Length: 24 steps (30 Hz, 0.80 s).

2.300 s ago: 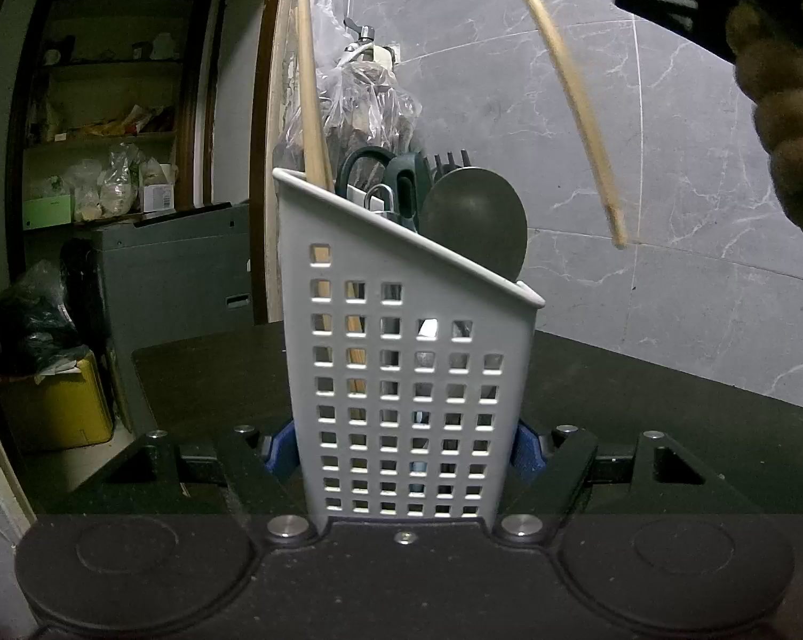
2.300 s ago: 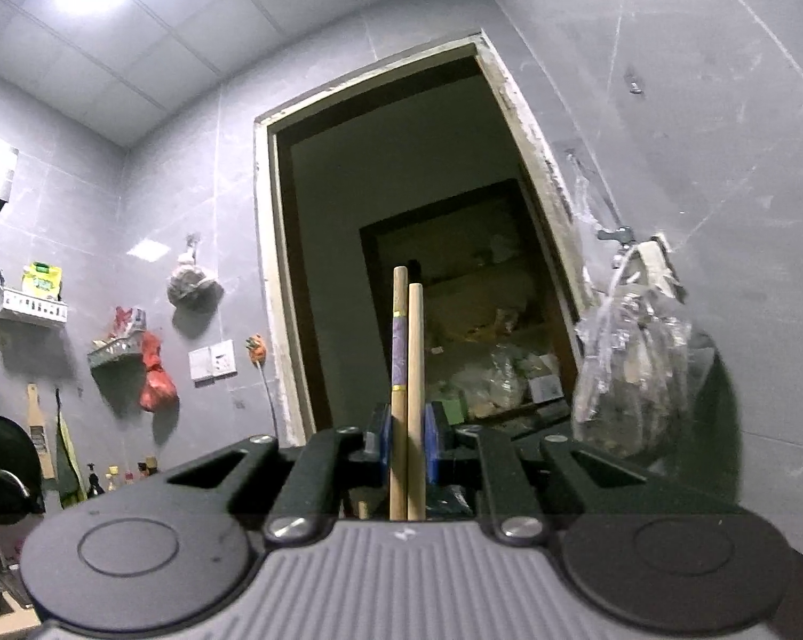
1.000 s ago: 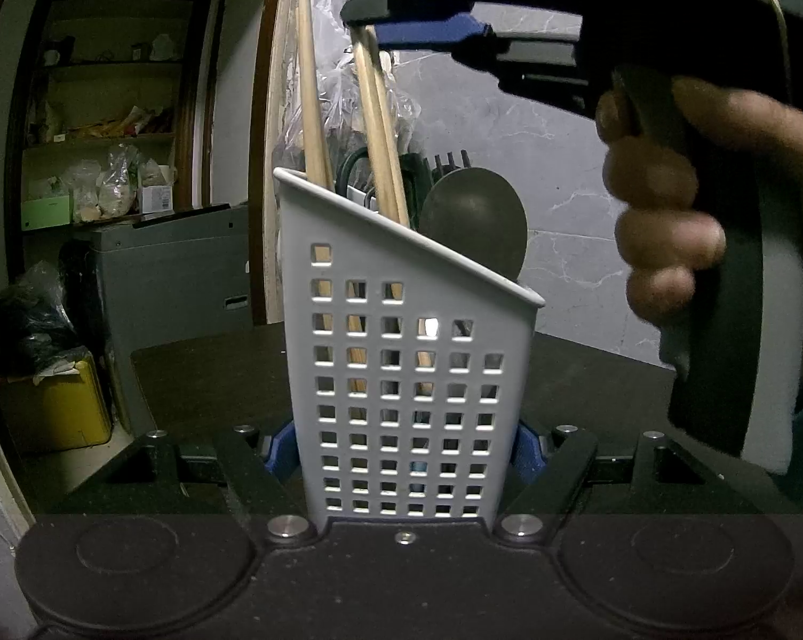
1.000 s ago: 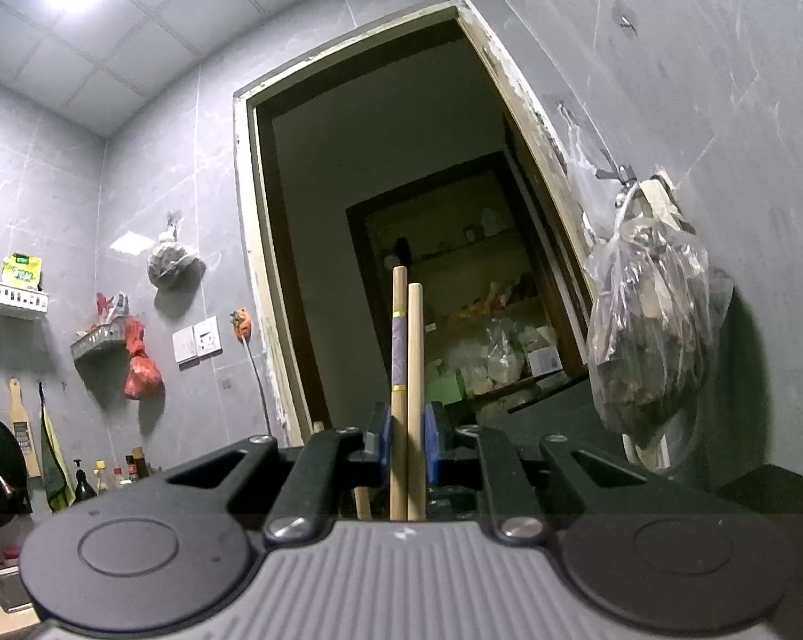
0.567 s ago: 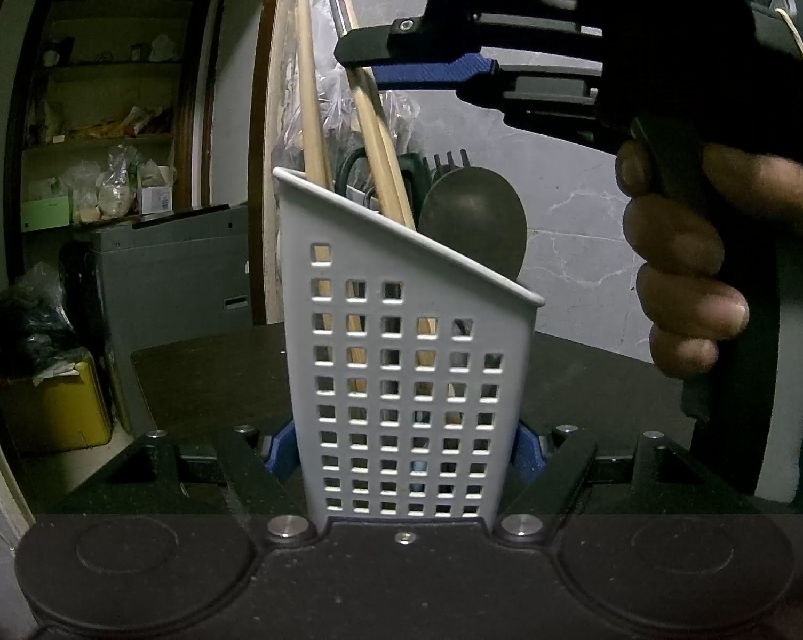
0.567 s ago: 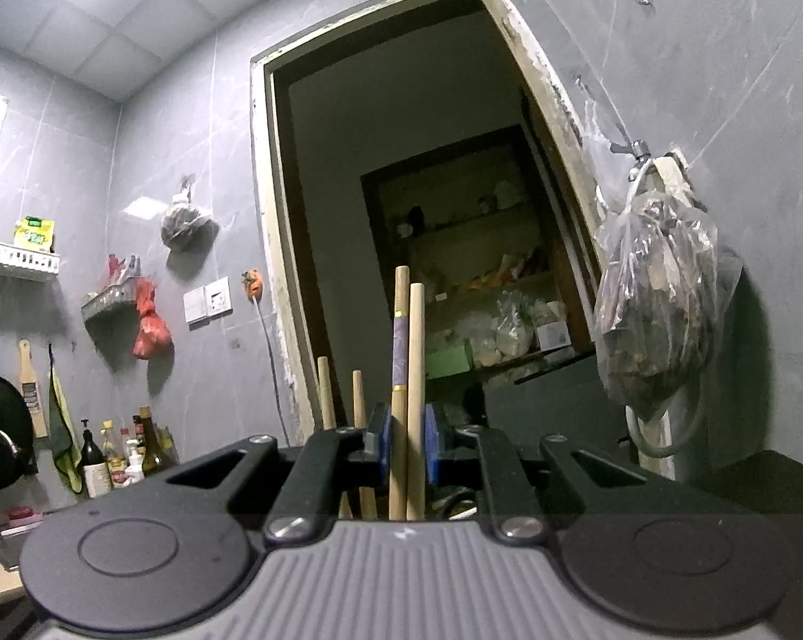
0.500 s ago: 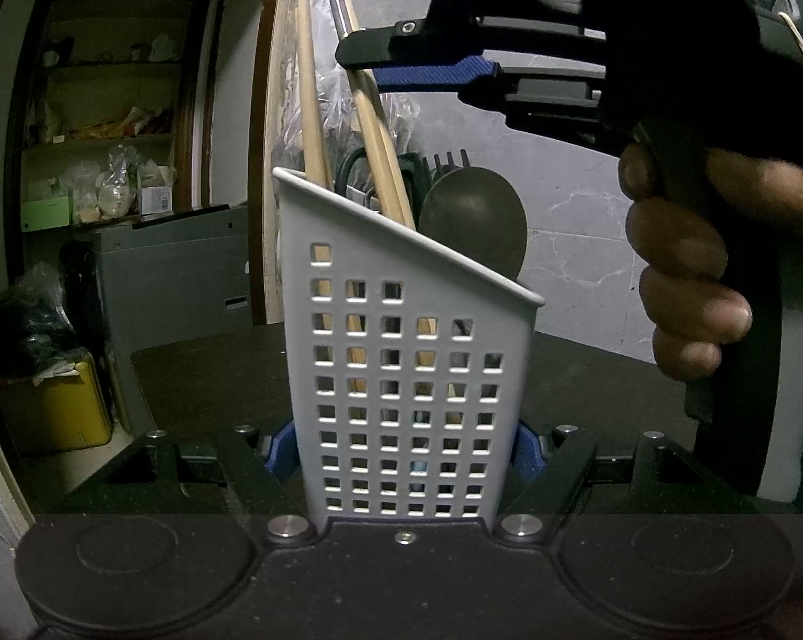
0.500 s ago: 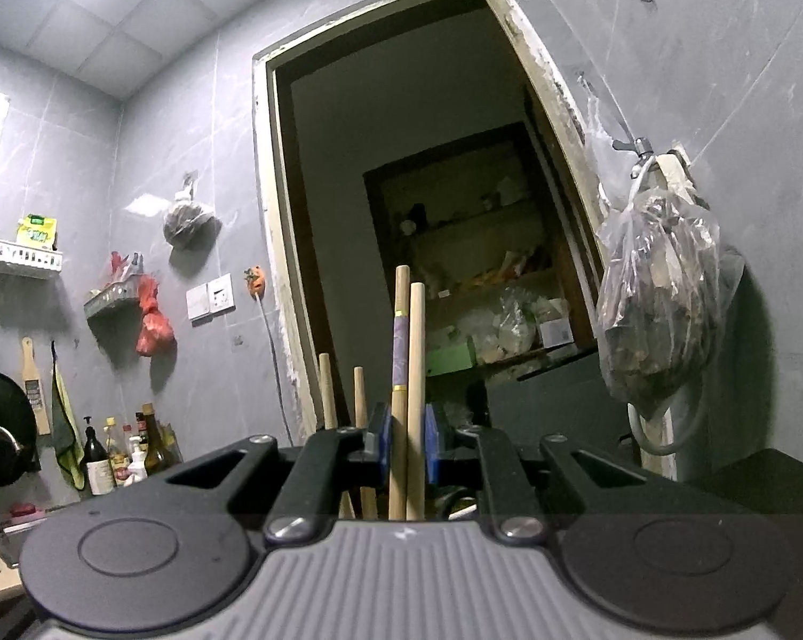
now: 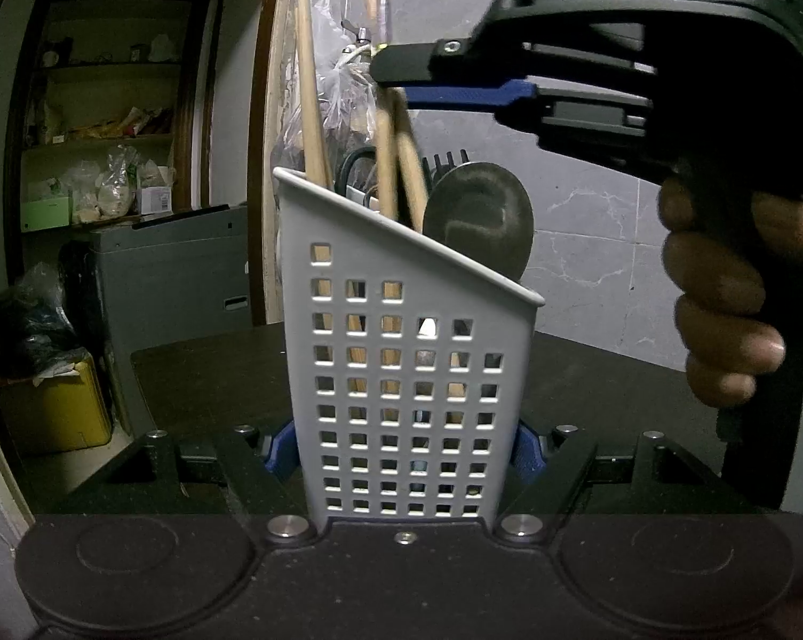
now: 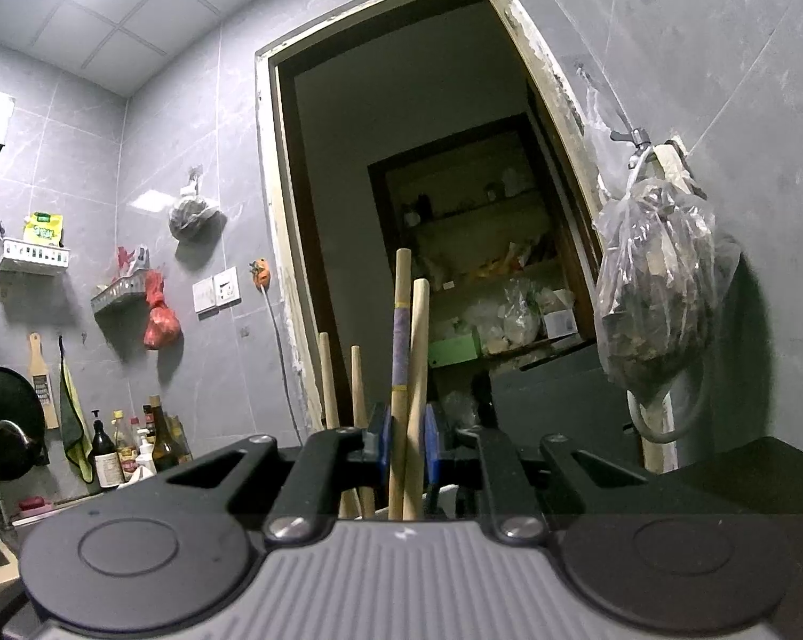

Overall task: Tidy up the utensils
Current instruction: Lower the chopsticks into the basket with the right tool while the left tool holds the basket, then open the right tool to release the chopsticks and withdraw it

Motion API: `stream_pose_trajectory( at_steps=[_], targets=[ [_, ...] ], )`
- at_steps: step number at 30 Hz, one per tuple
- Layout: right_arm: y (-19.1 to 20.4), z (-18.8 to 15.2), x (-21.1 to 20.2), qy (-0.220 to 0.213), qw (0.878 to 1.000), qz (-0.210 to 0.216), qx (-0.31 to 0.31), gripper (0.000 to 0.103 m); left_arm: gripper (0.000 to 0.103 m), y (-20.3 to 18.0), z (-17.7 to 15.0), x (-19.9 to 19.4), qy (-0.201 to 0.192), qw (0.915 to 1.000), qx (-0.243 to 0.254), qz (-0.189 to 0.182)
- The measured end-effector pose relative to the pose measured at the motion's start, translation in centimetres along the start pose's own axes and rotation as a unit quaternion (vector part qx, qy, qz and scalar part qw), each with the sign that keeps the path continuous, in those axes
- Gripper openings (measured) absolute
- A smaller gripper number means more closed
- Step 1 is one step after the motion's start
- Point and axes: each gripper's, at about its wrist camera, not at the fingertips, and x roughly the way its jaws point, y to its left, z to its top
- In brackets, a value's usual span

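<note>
We see the white perforated utensil holder (image 9: 412, 373) standing upright on the dark countertop (image 9: 604, 373), clamped at its base between the blue pads of the left gripper (image 9: 404, 448), one pad on each side wall. Its slanted rim is higher on the left. Inside it stand a tall wooden stick (image 9: 310, 106) at the left, dark scissor handles (image 9: 356, 170) behind, a black fork (image 9: 444, 162) and a round metal spoon (image 9: 478, 224) at the right. Above the holder, the right gripper (image 9: 401, 80) comes in from the right, held by a hand (image 9: 721, 293), and its jaws are closed narrowly on a pair of chopsticks (image 9: 396, 170) whose lower ends are already down inside the holder, between the stick and the spoon. From the right wrist view, we see the chopsticks (image 10: 409, 373) pinched between the blue pads of the right gripper (image 10: 406, 445), rising nearly upright, with two more wooden sticks (image 10: 340, 400) just to their left. A filled plastic bag (image 10: 662, 293) hangs on the far tiled wall.
</note>
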Motion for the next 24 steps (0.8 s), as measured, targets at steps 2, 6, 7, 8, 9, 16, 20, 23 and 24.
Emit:
stream_pose_trajectory(
  at_steps=[2,6,7,8,9,16,20,23,24],
  targets=[
    [0.0,0.0,-0.3,0.0,1.0,-0.002,-0.004,0.015,0.076,0.0,0.0,0.0,0.0,1.0,-0.001,0.0],
    [0.1,0.1,-1.1,-0.004,1.0,-0.004,-0.015,0.015,0.076,0.0,0.0,0.0,0.0,1.0,0.0,0.0],
    [0.1,0.0,-1.2,-0.004,1.0,-0.004,-0.017,0.015,0.076,0.0,0.0,0.0,0.0,1.0,0.0,0.0],
    [0.1,0.0,-1.3,-0.004,1.0,-0.004,-0.019,0.015,0.076,0.0,0.0,0.0,0.0,1.0,0.0,0.0],
    [0.1,0.0,-1.4,-0.004,1.0,-0.004,-0.019,0.015,0.076,0.1,0.0,0.0,0.0,1.0,0.0,0.0],
    [-0.1,-0.2,-1.6,0.001,1.0,-0.004,-0.018,0.015,0.076,0.1,0.0,0.0,0.0,1.0,0.0,0.0],
    [-0.1,-0.3,-1.9,0.004,1.0,-0.007,-0.019,0.015,0.076,0.1,0.0,0.0,0.0,1.0,0.0,0.0],
    [-0.3,-0.3,-2.0,0.006,1.0,-0.008,-0.017,0.015,0.076,0.1,0.0,0.0,0.0,1.0,0.0,0.0],
    [-0.3,-0.3,-2.0,0.006,1.0,-0.009,-0.016,0.015,0.076,0.1,0.0,0.0,0.0,1.0,0.0,0.0]
  ],
)
